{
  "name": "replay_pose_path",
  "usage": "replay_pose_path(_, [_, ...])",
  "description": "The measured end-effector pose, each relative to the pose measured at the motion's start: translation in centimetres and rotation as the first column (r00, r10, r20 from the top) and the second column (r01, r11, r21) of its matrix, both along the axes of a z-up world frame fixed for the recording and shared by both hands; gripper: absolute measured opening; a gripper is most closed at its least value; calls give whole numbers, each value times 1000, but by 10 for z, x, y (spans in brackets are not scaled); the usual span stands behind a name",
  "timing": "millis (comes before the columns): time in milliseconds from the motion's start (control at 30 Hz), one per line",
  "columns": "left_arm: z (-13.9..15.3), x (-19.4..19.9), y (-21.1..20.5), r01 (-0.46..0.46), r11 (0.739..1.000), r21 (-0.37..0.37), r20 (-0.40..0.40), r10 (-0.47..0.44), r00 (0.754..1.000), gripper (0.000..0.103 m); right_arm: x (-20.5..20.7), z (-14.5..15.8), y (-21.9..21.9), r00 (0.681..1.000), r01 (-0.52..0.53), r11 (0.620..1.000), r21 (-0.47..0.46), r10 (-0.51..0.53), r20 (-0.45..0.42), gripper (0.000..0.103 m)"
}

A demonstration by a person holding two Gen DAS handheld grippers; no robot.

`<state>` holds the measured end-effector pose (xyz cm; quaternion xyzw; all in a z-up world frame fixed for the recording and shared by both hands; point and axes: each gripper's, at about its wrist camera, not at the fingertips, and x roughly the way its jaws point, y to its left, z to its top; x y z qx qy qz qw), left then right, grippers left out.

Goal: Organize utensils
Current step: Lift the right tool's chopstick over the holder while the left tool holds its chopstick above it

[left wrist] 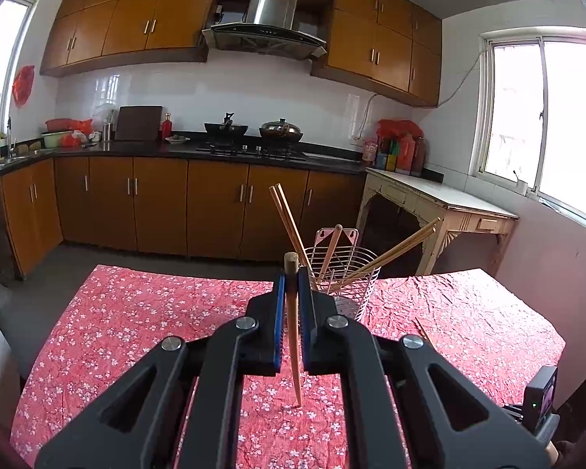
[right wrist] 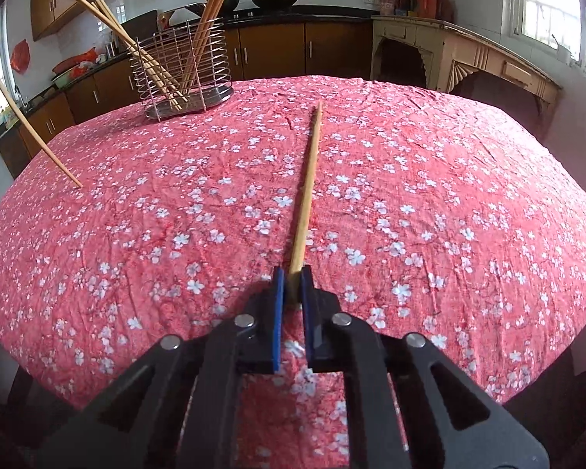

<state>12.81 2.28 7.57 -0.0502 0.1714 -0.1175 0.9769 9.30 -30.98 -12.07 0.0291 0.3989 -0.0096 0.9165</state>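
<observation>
My left gripper (left wrist: 291, 273) is shut on a wooden chopstick (left wrist: 293, 332), held near its thick end, tip down and touching the tablecloth. The same chopstick shows at the left of the right wrist view (right wrist: 31, 129). A wire utensil holder (left wrist: 342, 277) stands behind it with several chopsticks inside; it also shows in the right wrist view (right wrist: 181, 74). My right gripper (right wrist: 292, 277) is shut on the thick end of another chopstick (right wrist: 306, 191) that lies flat on the cloth, pointing away.
The table has a red floral cloth (left wrist: 136, 312) with edges on all sides. A chopstick tip (left wrist: 424, 330) peeks past my left gripper's right side. Kitchen cabinets (left wrist: 156, 203) and a pale side table (left wrist: 441, 203) stand behind.
</observation>
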Motion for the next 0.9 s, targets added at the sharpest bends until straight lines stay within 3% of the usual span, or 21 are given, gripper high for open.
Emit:
replay_pose_path(267, [1, 1, 1, -9, 1000, 0, -5, 9, 1000, 7, -6, 21, -21, 997, 46, 998, 36, -48, 54, 8])
replay_pose_path(567, [1, 1, 2, -10, 1000, 1, -4, 10, 1000, 7, 2, 82, -35, 977, 65, 997, 39, -72, 202, 8])
replay_pose_path(900, [2, 7, 0, -12, 1000, 3, -8, 12, 1000, 7, 38, 150, -41, 937, 61, 996, 58, -77, 342, 7])
